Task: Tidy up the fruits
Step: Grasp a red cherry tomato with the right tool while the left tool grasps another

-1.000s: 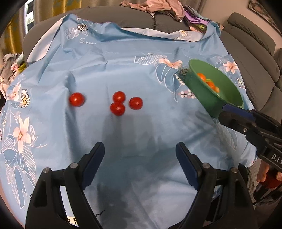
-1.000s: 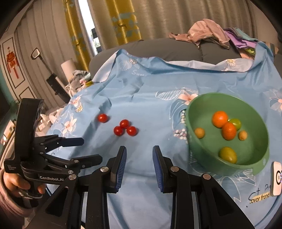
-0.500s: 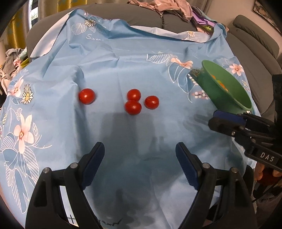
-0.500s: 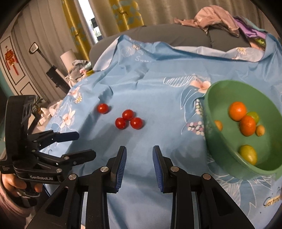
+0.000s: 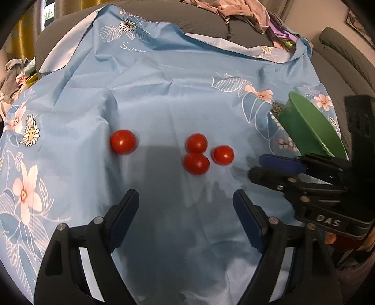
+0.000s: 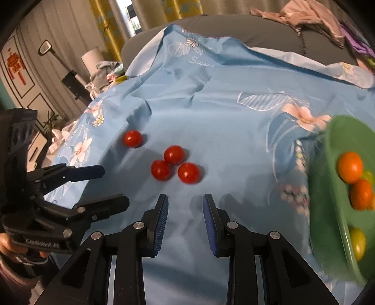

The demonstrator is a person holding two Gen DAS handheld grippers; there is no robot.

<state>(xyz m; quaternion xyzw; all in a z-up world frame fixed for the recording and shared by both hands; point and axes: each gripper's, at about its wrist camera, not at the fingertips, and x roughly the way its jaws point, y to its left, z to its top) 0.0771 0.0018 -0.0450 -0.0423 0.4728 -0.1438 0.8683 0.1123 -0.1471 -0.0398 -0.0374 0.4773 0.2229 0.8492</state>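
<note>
Several red cherry tomatoes lie on the blue floral cloth (image 5: 164,98): one alone (image 5: 123,141) at the left and a cluster of three (image 5: 196,154) in the middle, also in the right wrist view (image 6: 174,164). My left gripper (image 5: 185,199) is open and empty, just short of the cluster. My right gripper (image 6: 185,199) is open a little and empty, just short of the nearest tomato (image 6: 188,173); it shows at the right in the left wrist view (image 5: 269,167). A green bowl (image 6: 332,187) at the right holds oranges (image 6: 350,167) and yellow-green fruits.
The cloth covers a grey sofa (image 5: 211,25) with a pile of clothes (image 5: 234,9) at the back. More clothes and a lamp (image 6: 93,56) stand off the left edge. The cloth's right edge falls off beyond the bowl (image 5: 304,126).
Both grippers have moved forward toward the tomatoes. The right gripper has shifted left, so the bowl now sits at the right edge of its view.
</note>
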